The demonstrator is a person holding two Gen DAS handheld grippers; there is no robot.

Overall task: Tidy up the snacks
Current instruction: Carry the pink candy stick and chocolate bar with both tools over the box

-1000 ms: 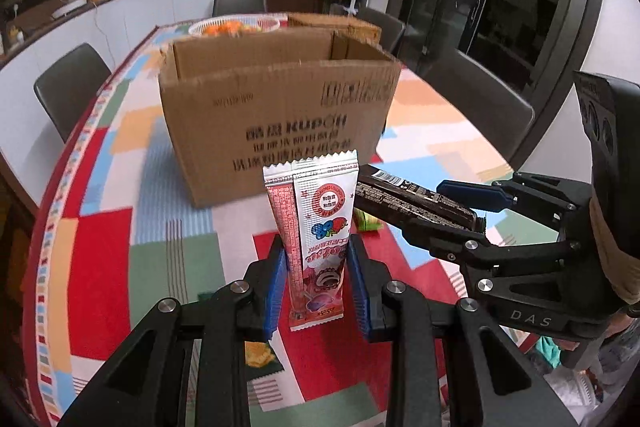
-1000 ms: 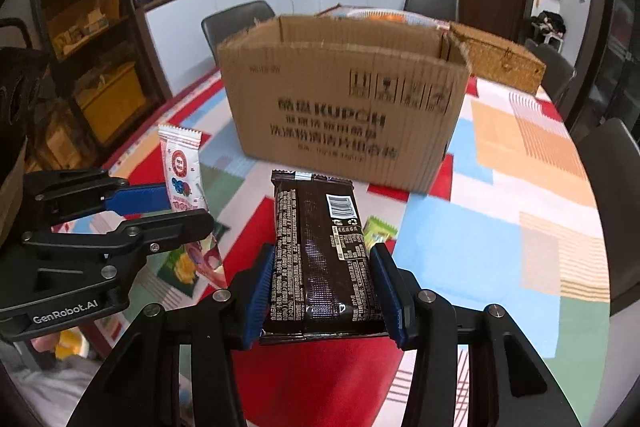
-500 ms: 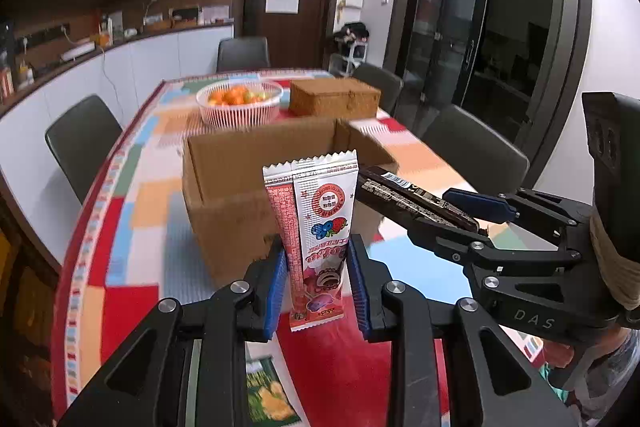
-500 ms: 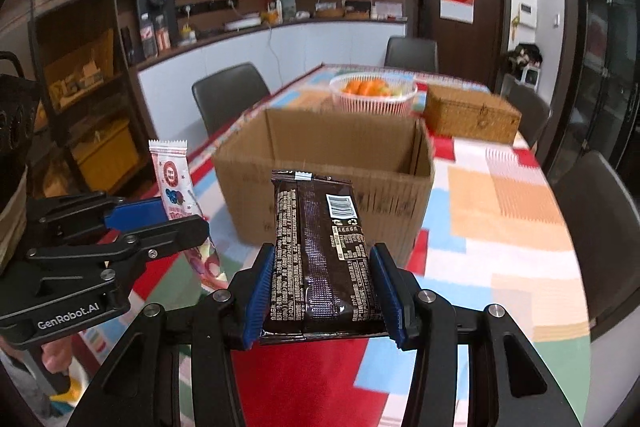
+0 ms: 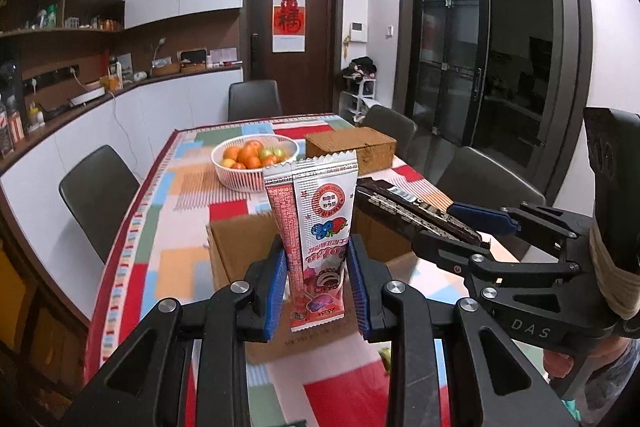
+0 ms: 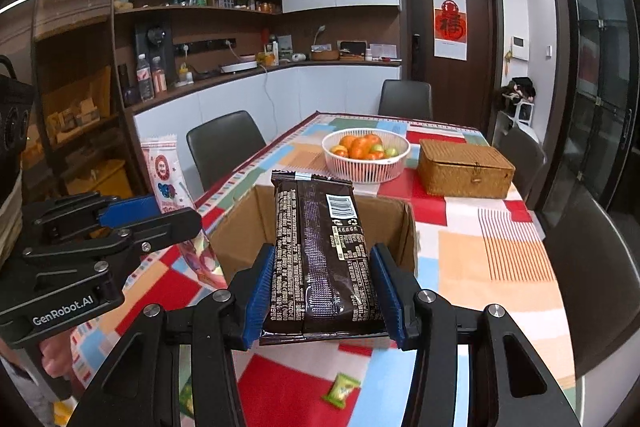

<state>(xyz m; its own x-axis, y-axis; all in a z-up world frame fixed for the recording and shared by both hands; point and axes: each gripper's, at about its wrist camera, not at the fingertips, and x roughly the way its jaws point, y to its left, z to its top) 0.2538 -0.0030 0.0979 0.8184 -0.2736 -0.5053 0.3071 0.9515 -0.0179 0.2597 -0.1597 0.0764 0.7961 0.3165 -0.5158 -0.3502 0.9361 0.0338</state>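
The left gripper (image 5: 316, 283) pinches a pink lollipop packet (image 5: 316, 227) between its blue pads, low on the wrapper. The packet stands upright, long axis toward 12 o'clock, serrated top edge uppermost, printed face to the camera. The right gripper (image 6: 322, 291) is clamped on a dark brown snack bar pack (image 6: 320, 251) lying flat, long axis running away from the camera toward 12 o'clock, barcode near the far end. From the left wrist this pack enters from 3 o'clock and points toward 10 o'clock.

One packet, one bar pack, one in each gripper, both held in the air above the near side of the cardboard box (image 6: 248, 227), whose open top lies just behind them. On the patchwork tablecloth (image 6: 500, 251) at 6 o'clock lies one small green wrapped candy (image 6: 340, 389); another green wrapper shows partly at 7 o'clock.

Beyond the box, one white basket of oranges (image 6: 366, 155) sits at 12 o'clock and one woven lidded box (image 6: 466, 169) at 1 o'clock. Four dark chairs ring the table.
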